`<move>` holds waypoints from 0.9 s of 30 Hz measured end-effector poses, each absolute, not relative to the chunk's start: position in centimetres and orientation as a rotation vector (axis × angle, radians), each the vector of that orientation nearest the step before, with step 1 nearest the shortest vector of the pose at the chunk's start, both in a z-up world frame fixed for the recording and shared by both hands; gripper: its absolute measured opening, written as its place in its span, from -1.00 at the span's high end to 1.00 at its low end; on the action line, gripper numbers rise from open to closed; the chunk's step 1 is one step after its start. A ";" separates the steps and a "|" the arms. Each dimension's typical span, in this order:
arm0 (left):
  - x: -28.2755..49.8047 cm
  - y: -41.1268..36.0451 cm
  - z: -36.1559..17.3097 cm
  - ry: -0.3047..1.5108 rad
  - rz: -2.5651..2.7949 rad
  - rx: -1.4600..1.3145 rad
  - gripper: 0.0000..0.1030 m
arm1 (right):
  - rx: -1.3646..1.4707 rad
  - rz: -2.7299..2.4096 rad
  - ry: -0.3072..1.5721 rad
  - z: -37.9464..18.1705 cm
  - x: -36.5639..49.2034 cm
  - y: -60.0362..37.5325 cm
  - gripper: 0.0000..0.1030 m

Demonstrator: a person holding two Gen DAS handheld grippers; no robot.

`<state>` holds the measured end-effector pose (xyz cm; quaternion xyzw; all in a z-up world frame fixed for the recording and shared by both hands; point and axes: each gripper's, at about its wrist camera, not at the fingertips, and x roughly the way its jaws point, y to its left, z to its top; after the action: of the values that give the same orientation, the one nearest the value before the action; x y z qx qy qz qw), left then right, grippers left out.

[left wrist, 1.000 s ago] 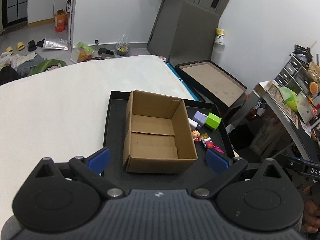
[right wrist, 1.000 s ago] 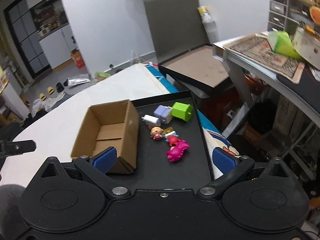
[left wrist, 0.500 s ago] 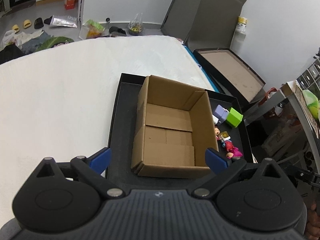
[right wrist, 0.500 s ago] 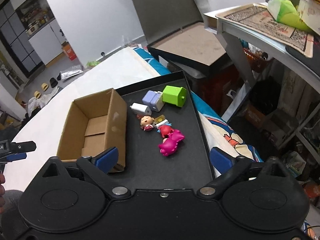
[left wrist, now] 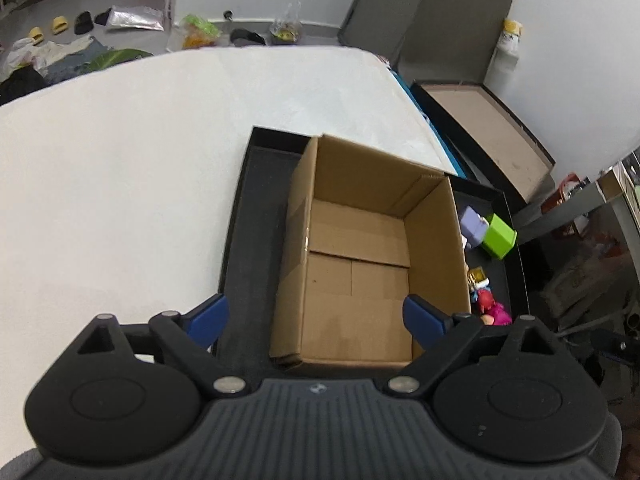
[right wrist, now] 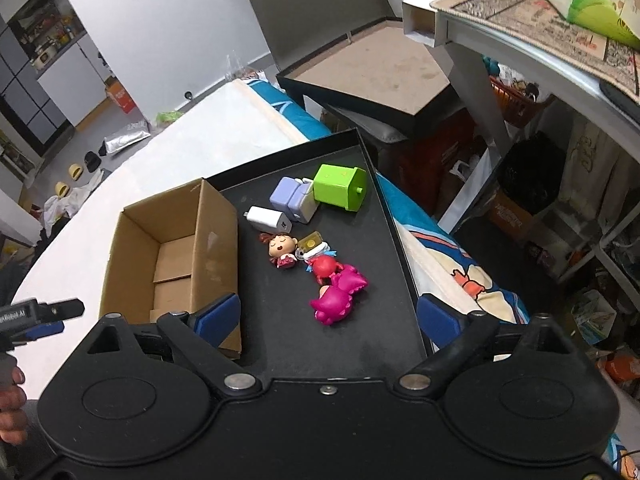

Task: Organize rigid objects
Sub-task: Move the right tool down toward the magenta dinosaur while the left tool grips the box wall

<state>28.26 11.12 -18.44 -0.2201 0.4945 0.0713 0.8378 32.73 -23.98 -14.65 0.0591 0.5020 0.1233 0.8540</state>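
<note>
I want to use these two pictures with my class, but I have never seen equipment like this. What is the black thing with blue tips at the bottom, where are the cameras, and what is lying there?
No robot: a person holds two hand-held grippers, each carrying a camera that looks forward along its blue-tipped fingers. One picture comes from the left gripper, the other from the right gripper. Both are open and hold nothing; the left gripper's jaws are closing slightly. On a shallow black tray stands an empty brown cardboard box. Beside it lie a green plastic block, a lilac block, a white charger plug, a small doll figure and a magenta toy.
</note>
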 end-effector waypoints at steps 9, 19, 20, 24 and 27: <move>28.9 11.6 -20.3 1.073 0.131 -0.487 -0.79 | 0.166 0.220 1.126 -16.3 35.2 -23.4 -0.84; 29.8 11.4 -22.4 1.130 0.122 -0.520 -0.11 | 0.191 0.131 1.231 -20.1 37.8 -22.8 -0.72; 29.9 11.3 -22.5 1.135 0.116 -0.519 -0.05 | 0.197 0.119 1.239 -20.5 38.1 -22.9 -0.72; 30.2 11.0 -23.0 1.148 0.125 -0.493 0.44 | 0.202 0.093 1.265 -21.9 38.8 -22.7 -0.72; 30.4 10.9 -23.2 1.157 0.126 -0.468 0.62 | 0.202 0.085 1.275 -22.6 39.1 -22.5 -0.72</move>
<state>30.37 10.86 -23.22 -0.2192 0.5414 0.0588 0.8096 39.14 -22.51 -22.62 0.0942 0.5941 0.0396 0.7979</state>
